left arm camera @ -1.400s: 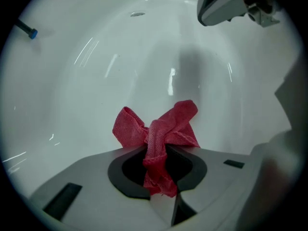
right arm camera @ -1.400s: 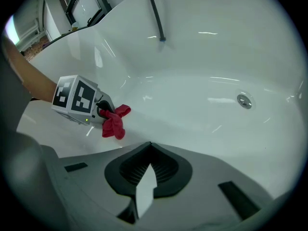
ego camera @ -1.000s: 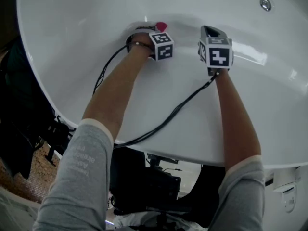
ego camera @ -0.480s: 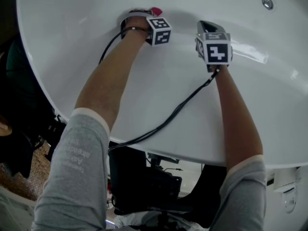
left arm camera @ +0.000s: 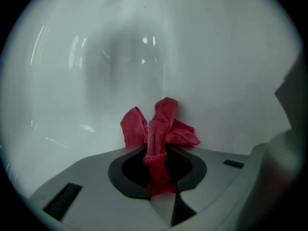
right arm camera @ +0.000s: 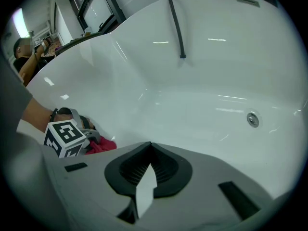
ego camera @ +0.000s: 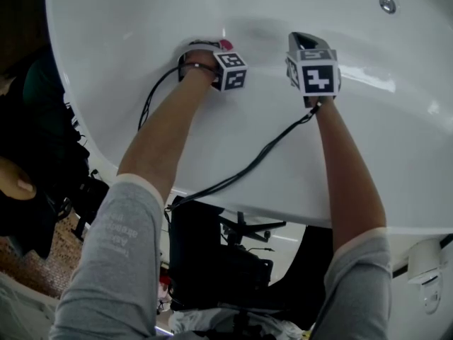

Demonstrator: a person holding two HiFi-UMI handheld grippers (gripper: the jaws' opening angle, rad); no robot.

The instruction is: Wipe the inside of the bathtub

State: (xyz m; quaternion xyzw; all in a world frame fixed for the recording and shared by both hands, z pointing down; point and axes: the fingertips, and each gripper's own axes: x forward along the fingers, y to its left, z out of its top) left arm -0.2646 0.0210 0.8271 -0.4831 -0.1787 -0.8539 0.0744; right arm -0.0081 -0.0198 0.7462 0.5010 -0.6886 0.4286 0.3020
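- The bathtub [ego camera: 141, 34] gleams white all over; which parts are already wiped is hard to tell, so the wiping looks mid-course at best, with most of the basin perhaps still to do
- The right gripper [right arm camera: 147, 177] hangs inside the tub; its jaws are pressed together on nothing
- The left gripper [left arm camera: 156, 172] pinches a red cloth [left arm camera: 159, 126]; the cloth is bunched, its long axis along the jaws, its tip against the tub's side wall

Shining bright and even, streaking white glare along the bathtub [ego camera: 127, 62] wall. Casting a soft grey shadow on the enamel above the red cloth [left arm camera: 159, 129] in the left gripper view. Bending and blackening at the round edges of both gripper views, blurring the nearest foreground slightly.
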